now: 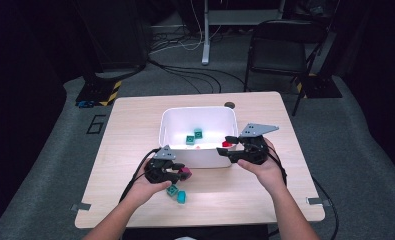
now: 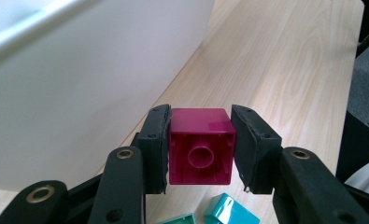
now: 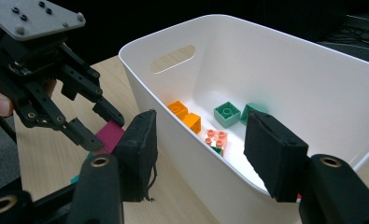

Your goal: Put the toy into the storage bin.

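My left gripper (image 2: 200, 116) is shut on a magenta brick (image 2: 202, 149), whose hollow underside faces the camera. In the high view that gripper (image 1: 181, 172) holds the magenta brick (image 1: 186, 173) just above the table, in front of the white bin (image 1: 197, 160). My right gripper (image 1: 227, 145) stands open at the bin's front right corner. Its jaws straddle the bin's rim (image 3: 182, 135), and the pads (image 3: 140, 154) press on nothing. Inside lie orange bricks (image 3: 184, 114), a salmon brick (image 3: 216, 137) and green bricks (image 3: 227, 113).
Two teal bricks (image 1: 177, 194) lie on the wooden table (image 1: 245, 195) below the left gripper; one teal brick (image 2: 231, 212) lies near that gripper's jaws. A folding chair (image 1: 280, 50) and cables lie beyond the table's far edge.
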The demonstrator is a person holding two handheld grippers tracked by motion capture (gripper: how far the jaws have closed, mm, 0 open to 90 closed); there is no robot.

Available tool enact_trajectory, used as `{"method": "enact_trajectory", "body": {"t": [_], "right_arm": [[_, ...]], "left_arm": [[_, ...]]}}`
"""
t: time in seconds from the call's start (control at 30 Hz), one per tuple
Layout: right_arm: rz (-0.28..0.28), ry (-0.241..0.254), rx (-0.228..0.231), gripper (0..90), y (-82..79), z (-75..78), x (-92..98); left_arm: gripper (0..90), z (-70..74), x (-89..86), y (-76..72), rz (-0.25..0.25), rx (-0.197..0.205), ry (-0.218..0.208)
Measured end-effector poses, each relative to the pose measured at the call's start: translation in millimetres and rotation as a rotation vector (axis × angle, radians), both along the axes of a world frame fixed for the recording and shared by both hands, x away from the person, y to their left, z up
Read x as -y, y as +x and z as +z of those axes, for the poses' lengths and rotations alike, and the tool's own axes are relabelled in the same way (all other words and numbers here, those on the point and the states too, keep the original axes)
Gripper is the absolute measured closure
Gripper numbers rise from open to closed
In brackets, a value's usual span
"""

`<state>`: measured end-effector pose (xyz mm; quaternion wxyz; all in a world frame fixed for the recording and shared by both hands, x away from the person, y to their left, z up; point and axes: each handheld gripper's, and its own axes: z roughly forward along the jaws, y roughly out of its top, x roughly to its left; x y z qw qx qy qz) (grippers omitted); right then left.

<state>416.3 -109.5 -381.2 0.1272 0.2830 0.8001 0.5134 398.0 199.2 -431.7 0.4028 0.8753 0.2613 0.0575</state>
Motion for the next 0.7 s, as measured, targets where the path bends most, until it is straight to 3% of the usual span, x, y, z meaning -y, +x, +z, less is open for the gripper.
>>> {"method": "enact_trajectory", "body": {"t": [0.33, 0.7], "right_arm": [[-0.001, 0.0, 0.005, 43.4, 0.1, 0.7, 0.7], [-0.004, -0.002, 0.01, 43.3, 0.4, 1.6, 2.9]], "left_arm": [[58.8, 26.1, 0.1, -0.2, -0.012, 0.012, -0.024], [58.8, 59.0, -3.7, 10.3, 0.002, 0.056, -0.045]]}}
